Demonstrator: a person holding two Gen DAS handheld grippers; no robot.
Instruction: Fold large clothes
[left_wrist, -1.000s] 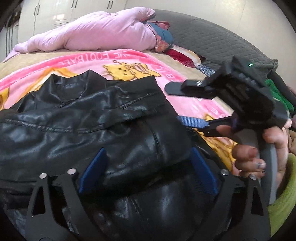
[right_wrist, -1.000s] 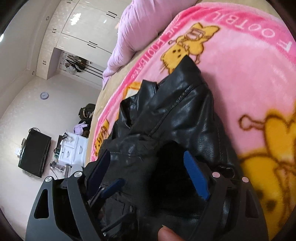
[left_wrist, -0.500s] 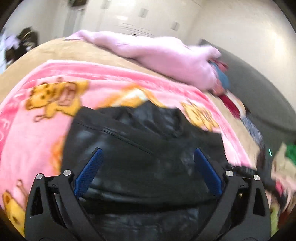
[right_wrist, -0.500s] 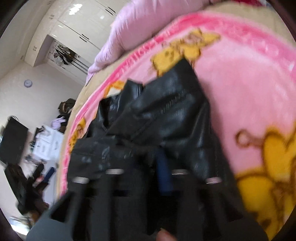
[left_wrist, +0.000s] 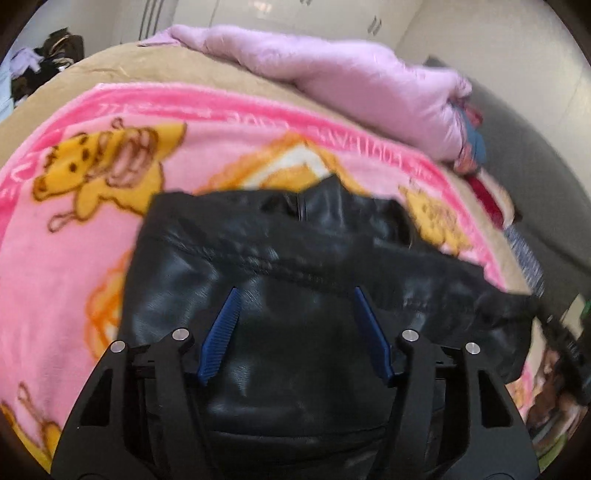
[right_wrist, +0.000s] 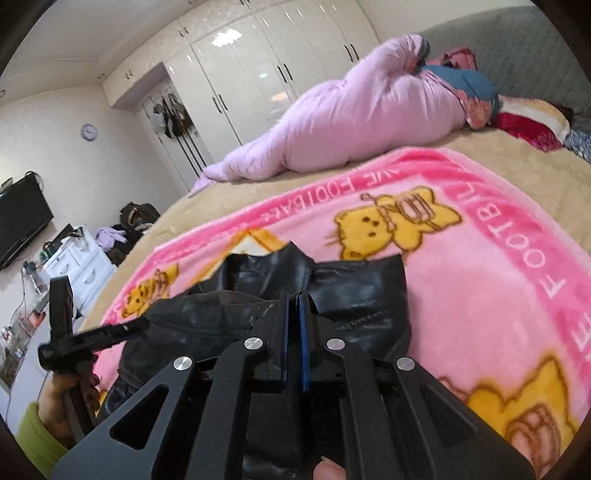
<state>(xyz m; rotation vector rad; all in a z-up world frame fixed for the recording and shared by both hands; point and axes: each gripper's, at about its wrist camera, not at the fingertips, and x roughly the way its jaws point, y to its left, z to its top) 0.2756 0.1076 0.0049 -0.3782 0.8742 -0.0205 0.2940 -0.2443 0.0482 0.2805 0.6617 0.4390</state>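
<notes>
Bed (right_wrist: 517, 166), tan cover, filling both views; a pink cartoon blanket (right_wrist: 498, 258) is spread over its middle. A lilac quilt (right_wrist: 351, 110) lies bunched along the far edge, upper centre of both frames, with white wardrobe doors (right_wrist: 258, 66) behind it in the right wrist view.

Black leather jacket (left_wrist: 295, 258), the garment to be folded, partly gathered on the blanket. In the left wrist view it occupies the centre and lower half of the frame, collar toward the top; its long axis runs roughly from the lower edge up to the collar. A loose part, seemingly a sleeve, trails toward the right edge. In the right wrist view the jacket (right_wrist: 351, 295) sits at lower centre, collar again uppermost.

Left gripper (left_wrist: 295, 306), lower centre of its own view, pointed down over the jacket body. Its blue fingers (left_wrist: 221, 325) stand at medium width and are closing, with leather bulging between them; whether the pads already press the leather cannot be told. In the right wrist view the same tool (right_wrist: 122, 330) appears at lower left, held by a hand (right_wrist: 70, 387) in a green sleeve.

Right gripper (right_wrist: 293, 306), lower centre of its view: fingers brought together, apparently pinching a fold of leather just below the collar.

Judged relation: both tools sit over the garment, right near the collar, left on the body toward the left edge of the right wrist view; the coming fold likely turns across the long axis between them.
</notes>
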